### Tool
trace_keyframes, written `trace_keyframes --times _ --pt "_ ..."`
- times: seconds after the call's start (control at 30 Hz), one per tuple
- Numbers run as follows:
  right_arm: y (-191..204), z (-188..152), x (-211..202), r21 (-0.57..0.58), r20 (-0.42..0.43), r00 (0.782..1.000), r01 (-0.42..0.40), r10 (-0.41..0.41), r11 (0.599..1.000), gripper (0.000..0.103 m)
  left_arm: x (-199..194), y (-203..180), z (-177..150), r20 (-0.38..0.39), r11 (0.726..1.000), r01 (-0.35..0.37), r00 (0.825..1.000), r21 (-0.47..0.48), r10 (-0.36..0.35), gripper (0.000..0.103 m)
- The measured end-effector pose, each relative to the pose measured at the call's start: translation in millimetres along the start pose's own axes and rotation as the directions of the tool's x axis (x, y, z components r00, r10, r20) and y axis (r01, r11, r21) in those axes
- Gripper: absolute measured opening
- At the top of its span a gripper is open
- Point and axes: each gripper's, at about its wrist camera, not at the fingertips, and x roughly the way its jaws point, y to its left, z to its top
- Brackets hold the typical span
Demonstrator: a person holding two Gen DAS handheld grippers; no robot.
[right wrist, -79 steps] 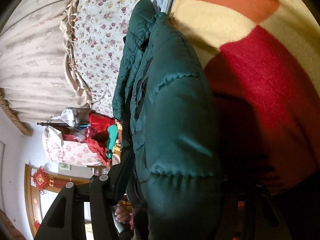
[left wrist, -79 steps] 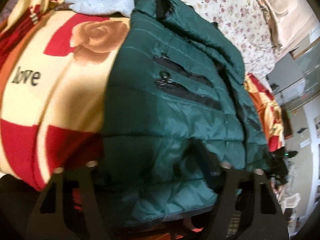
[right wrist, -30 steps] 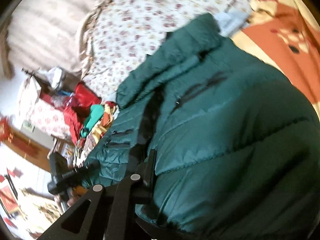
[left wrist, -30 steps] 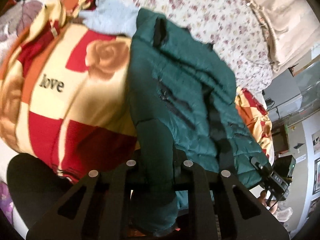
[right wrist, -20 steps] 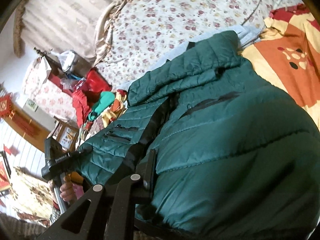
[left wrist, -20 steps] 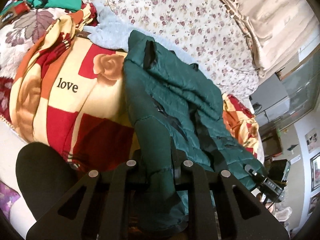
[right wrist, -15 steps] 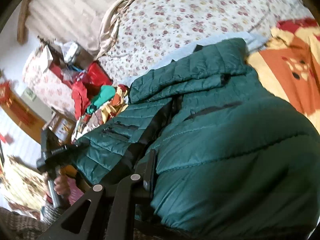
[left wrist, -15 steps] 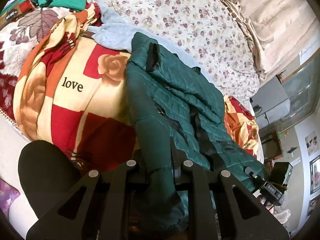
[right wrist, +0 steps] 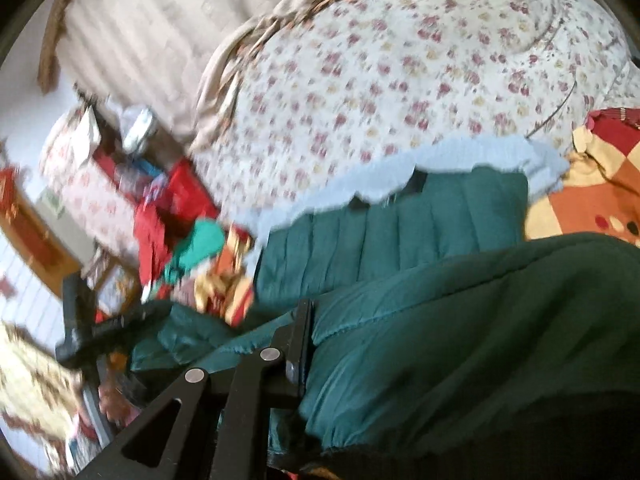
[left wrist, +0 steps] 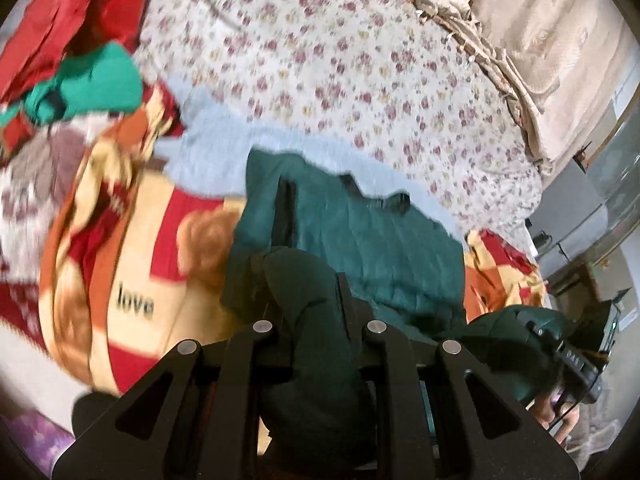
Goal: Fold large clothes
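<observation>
Left hand-held gripper (left wrist: pixel 316 316) clamps green jacket (left wrist: pixel 360 236) fold btwn fingers; right hand-held gripper (right wrist: pixel 400 344) buried, grip unclear.

Jacket (left wrist: pixel 360 240) lies on blanket (left wrist: pixel 132 280) — floral sheet (left wrist: pixel 340 80) behind it.

- The word "love" is printed in dark lowercase letters on the cream panel of the blanket (left wrist: pixel 132 280).
- White characters on the right gripper (left wrist: pixel 576 364) are too small to read.

Floral bedspread (left wrist: pixel 360 60), beige curtain (left wrist: pixel 560 20), "love" blanket (left wrist: pixel 132 280).
</observation>
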Motion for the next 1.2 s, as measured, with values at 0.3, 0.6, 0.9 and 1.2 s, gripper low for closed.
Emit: trace_keyframes --times 0.3,0.6,0.9,1.2 --pt "-45.9 92.6 79.7 0.141 0.032 0.991 0.126 -0.131 0.982 0.015 97.7 -17.6 96.5 -0.011 0.987 -0.157 0.987 0.040 0.158 0.014" --pt "-112.7 114.7 170.8 0.183 -0.098 0.966 0.254 -0.239 0.950 0.020 219.5 4.5 125.4 -0.119 0.968 -0.245 0.961 0.062 0.250 0.017" --pt "-139.7 112.9 182.4 0.237 -0.080 0.985 0.167 -0.152 0.957 0.035 243.8 25.9 123.1 -0.150 0.979 -0.202 0.969 -0.033 0.195 0.020" --pt "-97.3 119.4 136.3 0.096 0.064 0.981 0.178 -0.184 0.979 0.103 189.6 22.5 128.5 -0.059 0.981 0.011 0.998 -0.196 -0.023 0.059"
